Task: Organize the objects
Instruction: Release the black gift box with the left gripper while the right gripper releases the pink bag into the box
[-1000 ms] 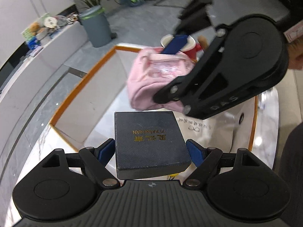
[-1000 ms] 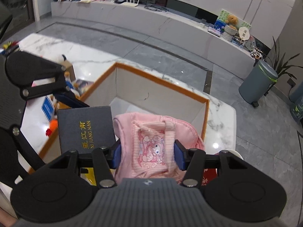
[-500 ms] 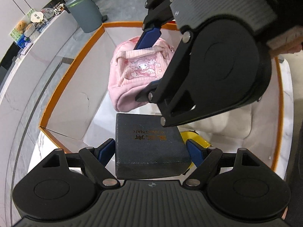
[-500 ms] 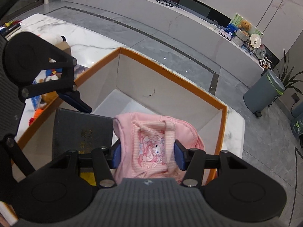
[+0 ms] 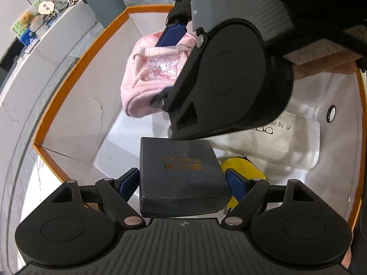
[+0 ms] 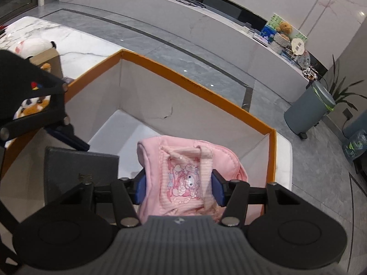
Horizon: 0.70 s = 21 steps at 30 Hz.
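My left gripper (image 5: 182, 183) is shut on a dark navy box (image 5: 181, 174) with gold lettering, gripped by its two sides low inside the orange-rimmed storage box (image 5: 75, 68). My right gripper (image 6: 179, 188) is shut on a pink pouch (image 6: 183, 160) printed with a cartoon, and holds it within the storage box (image 6: 195, 87) near the far corner. In the left wrist view the right gripper (image 5: 166, 66) fills the upper right and hides part of the pink pouch (image 5: 146, 75). The dark box (image 6: 80, 167) sits left of the pouch in the right wrist view.
A yellow object (image 5: 240, 167) and a white pouch (image 5: 275, 142) with a glasses drawing lie on the storage box floor. Plush toys (image 6: 34, 48) and a cardboard box sit on the marble table to the left. A grey bin (image 6: 307, 112) stands on the floor beyond.
Both grippers have sunk from above the rim down into the storage box, carrying the dark box and the pink pouch. The box walls now surround both loads.
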Each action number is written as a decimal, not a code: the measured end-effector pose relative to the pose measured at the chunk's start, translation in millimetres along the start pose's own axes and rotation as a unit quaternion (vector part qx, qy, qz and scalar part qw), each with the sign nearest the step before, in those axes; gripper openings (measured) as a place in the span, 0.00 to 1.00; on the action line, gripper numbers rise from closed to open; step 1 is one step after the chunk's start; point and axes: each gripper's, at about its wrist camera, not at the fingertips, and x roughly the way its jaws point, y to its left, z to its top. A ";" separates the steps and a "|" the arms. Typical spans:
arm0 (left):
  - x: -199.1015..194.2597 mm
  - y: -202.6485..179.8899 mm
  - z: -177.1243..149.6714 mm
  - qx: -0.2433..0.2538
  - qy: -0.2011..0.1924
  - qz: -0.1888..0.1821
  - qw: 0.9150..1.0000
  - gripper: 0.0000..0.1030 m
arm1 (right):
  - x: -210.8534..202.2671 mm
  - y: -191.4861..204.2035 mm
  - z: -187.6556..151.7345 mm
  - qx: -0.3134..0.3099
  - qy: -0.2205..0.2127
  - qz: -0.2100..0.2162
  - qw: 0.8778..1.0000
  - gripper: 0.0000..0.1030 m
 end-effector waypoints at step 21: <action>-5.3 -11.0 -20.7 0.028 -0.005 0.055 0.998 0.98 | 8.6 7.8 -2.4 0.027 0.012 -0.020 0.999 0.71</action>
